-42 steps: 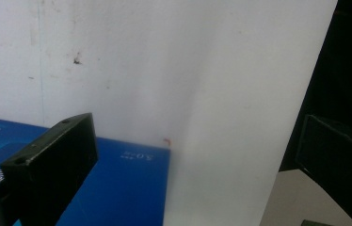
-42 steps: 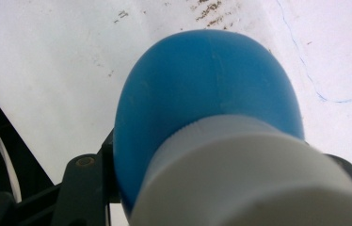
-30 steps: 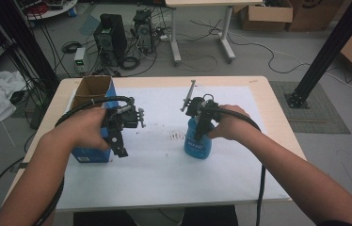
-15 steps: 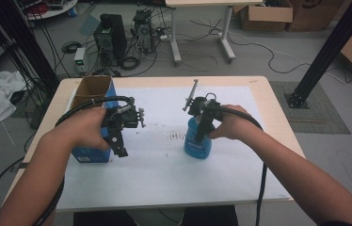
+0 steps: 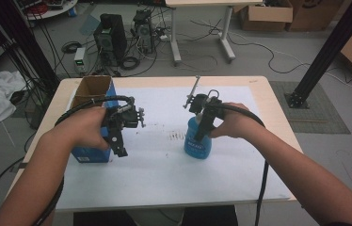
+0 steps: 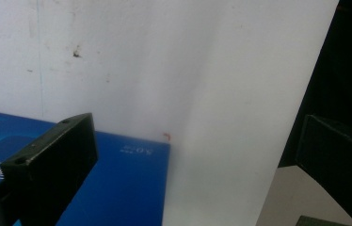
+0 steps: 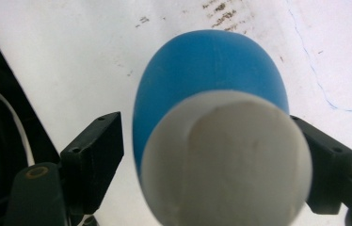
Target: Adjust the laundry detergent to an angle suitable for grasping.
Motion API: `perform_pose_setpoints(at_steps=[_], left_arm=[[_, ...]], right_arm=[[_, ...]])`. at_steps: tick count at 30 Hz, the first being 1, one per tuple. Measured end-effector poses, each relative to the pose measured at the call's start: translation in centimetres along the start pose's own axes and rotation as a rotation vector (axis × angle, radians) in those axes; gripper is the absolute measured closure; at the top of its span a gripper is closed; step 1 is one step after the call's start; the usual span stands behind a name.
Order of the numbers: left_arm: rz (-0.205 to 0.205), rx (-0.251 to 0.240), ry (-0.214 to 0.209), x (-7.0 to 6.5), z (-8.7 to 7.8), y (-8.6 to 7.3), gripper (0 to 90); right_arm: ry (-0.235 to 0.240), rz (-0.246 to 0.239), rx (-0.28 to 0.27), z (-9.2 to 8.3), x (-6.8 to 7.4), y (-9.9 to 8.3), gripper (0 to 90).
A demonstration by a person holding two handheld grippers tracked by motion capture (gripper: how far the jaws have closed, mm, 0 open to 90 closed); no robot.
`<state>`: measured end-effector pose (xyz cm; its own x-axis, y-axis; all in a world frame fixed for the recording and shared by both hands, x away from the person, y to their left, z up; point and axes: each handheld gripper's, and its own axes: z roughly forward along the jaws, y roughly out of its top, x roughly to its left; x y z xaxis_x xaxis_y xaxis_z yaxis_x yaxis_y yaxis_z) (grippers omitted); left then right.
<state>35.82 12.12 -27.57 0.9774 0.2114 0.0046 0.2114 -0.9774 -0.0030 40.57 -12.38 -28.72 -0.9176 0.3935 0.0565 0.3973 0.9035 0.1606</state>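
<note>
So the blue bottle (image 5: 197, 139) stands upright on the white sheet (image 5: 164, 169) that covers the bench (image 5: 268, 101), a bit right of the middle. The right gripper (image 5: 205, 123) hangs right over it, pointing down. In the right gripper view you look straight down on the bottle's white cap (image 7: 226, 160) with the blue body (image 7: 202, 66) bulging behind it, and the black jaws sit on either side. They've just been opening: the left one stands clear of the bottle with a gap of white sheet showing, and the right one is tucked just beside the cap, can't tell if it touches. Either way, no squeeze on it now.

Over on the left, the left gripper (image 5: 117, 141) is held just beside a blue box (image 5: 92, 153) near the bench's left edge, and an open cardboard box (image 5: 92, 87) sits right behind that. In the left gripper view the jaws are spread wide with nothing between them, just the white sheet and a corner of the blue box (image 6: 127, 188) below.
</note>
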Motion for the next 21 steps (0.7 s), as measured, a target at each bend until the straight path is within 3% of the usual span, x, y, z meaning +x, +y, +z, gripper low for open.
perform_pose_setpoints(at_steps=[21], left_arm=[[0.000,-0.005,-0.003,0.1,0.1,-0.1,0.0]], right_arm=[[-0.004,-0.025,-0.040,-1.3,0.4,-0.4,12.3]])
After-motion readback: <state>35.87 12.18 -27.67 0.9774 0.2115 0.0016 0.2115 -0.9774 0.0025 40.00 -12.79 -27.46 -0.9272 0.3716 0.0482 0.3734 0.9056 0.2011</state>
